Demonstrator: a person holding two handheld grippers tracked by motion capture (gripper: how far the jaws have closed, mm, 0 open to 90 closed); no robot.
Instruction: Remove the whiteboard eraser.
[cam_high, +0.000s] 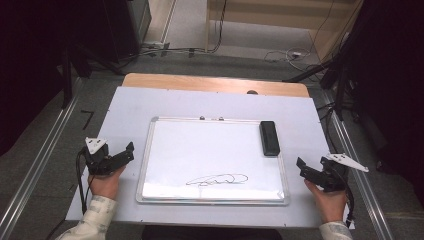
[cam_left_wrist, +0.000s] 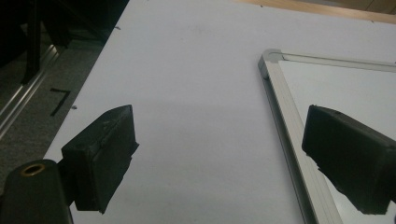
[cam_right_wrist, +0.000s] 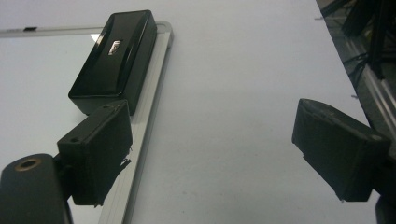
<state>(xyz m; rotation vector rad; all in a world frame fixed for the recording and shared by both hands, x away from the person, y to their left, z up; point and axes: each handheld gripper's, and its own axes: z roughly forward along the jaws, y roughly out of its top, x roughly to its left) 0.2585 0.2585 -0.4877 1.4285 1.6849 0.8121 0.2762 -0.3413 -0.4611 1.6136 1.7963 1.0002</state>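
Note:
A silver-framed whiteboard (cam_high: 160, 165) lies flat in the middle of the table, with a black scribble (cam_high: 217, 179) near its front edge. A black eraser (cam_high: 269, 137) rests on the board's right side, also seen in the right gripper view as a glossy block (cam_right_wrist: 114, 58). My left gripper (cam_high: 131, 151) hovers open just left of the board, and the board's corner (cam_left_wrist: 271, 58) lies ahead of it. My right gripper (cam_high: 301, 166) stands open just right of the board, nothing between its jaws. Its left jaw sits just short of the eraser.
A pale sheet (cam_high: 130, 107) covers the wooden tabletop (cam_high: 210, 82). Metal rails (cam_high: 40, 165) run along both sides on the floor, with cables (cam_high: 295, 54) and dark stands beyond the far edge. Bare sheet lies left and right of the board.

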